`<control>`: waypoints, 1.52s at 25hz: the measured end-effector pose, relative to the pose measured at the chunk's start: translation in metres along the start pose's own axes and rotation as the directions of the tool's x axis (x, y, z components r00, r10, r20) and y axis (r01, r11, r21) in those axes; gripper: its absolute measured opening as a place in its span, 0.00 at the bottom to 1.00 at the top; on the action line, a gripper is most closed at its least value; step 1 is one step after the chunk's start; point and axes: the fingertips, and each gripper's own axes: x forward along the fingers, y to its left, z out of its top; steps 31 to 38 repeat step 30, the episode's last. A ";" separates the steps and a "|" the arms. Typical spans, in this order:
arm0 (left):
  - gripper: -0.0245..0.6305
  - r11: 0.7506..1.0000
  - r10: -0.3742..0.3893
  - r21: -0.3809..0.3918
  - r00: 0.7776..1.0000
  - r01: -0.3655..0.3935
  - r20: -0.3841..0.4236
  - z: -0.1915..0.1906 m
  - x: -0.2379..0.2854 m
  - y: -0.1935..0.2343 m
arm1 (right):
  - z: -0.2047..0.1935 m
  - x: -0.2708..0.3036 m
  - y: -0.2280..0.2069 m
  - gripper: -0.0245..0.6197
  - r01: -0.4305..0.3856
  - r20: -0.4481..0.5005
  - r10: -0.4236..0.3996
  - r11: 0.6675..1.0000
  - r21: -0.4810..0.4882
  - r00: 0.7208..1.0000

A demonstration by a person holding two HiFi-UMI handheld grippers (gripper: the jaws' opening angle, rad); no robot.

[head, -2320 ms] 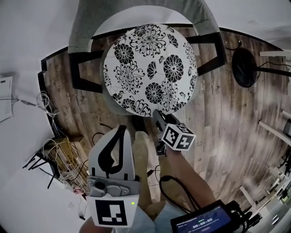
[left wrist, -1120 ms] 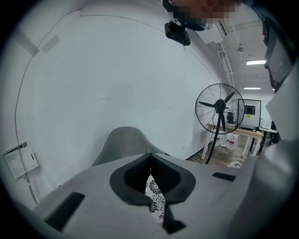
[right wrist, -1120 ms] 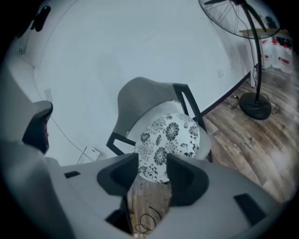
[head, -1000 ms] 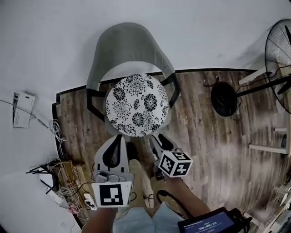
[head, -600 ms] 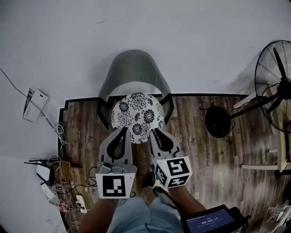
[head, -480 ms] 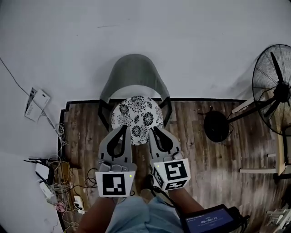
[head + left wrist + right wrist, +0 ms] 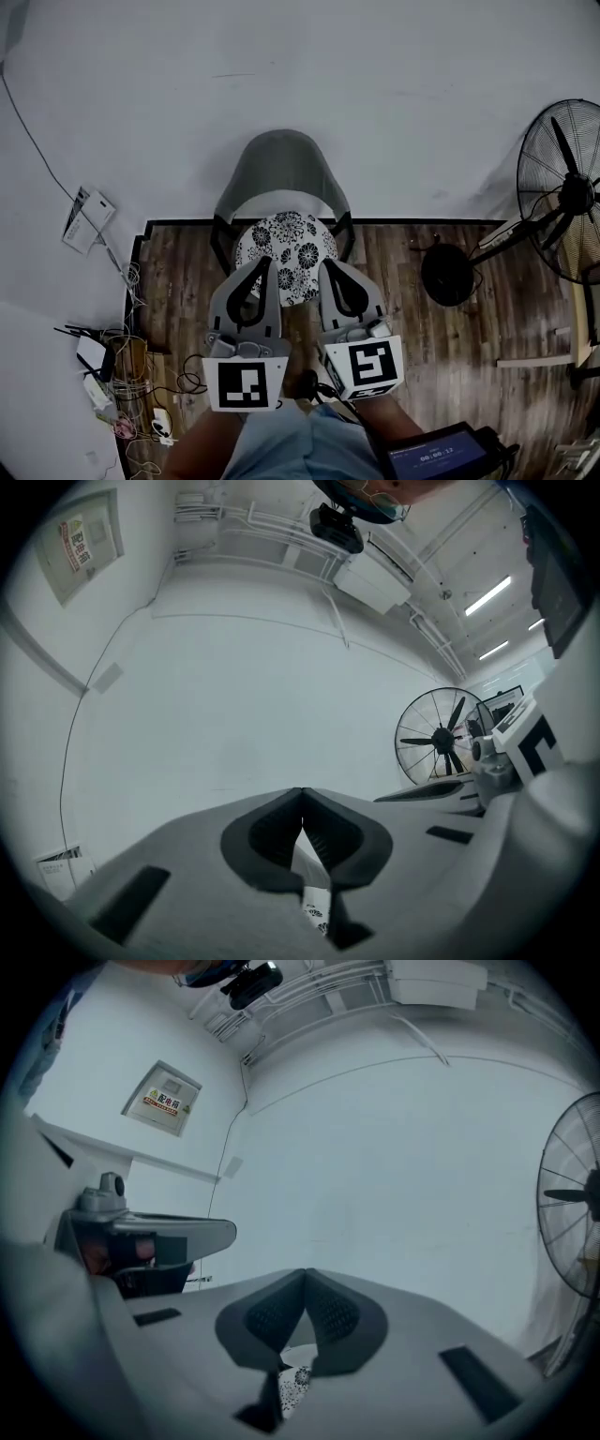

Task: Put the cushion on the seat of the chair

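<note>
Cushion (image 7: 286,258) is on the seat: the round floral pad sits flat inside the chair (image 7: 281,169) frame, just toward 12 o'clock from centre in the head view, grey backrest behind it at 12. From here it looks centred, with no edge hanging over the arms. I read the placement step as done. Left gripper (image 7: 263,261) has its jaws closed tip to tip with nothing between them; in its own view (image 7: 302,794) the tips meet against bare wall, and only a sliver of floral print shows through the gap lower down. Right gripper (image 7: 328,265) jaws have just been closing and are now fully together, also empty; its own view (image 7: 305,1274) shows the same. In the head view both sets of tips overlap the cushion's 6 o'clock edge, but both gripper cameras look level at the wall, so I judge them above the pad and not touching it. Fan (image 7: 562,187) stands at 3 o'clock and the cable clutter (image 7: 122,366) at 8 o'clock, both well apart from the chair. Next move, as I see it: no regrasp needed, just keep both grippers off the pad so it isn't dragged, and call it complete.
</note>
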 end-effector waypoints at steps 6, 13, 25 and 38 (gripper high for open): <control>0.05 1.000 0.007 0.009 1.000 -0.007 0.021 0.009 0.001 -0.001 | 0.005 -0.005 -0.004 0.05 0.003 0.019 -0.003 1.000 -0.011 1.000; 0.05 1.000 -0.012 0.025 1.000 0.012 0.020 0.011 0.002 -0.010 | 0.006 -0.010 -0.007 0.05 0.005 0.026 -0.005 1.000 0.004 1.000; 0.05 0.999 -0.034 0.024 0.999 0.034 0.004 0.007 0.011 -0.018 | 0.000 -0.008 -0.015 0.05 0.019 0.016 -0.019 1.000 0.018 1.000; 0.05 0.999 -0.037 0.029 0.999 0.037 0.003 0.004 0.015 -0.016 | -0.003 -0.006 -0.019 0.05 0.037 -0.009 -0.037 0.999 0.012 0.999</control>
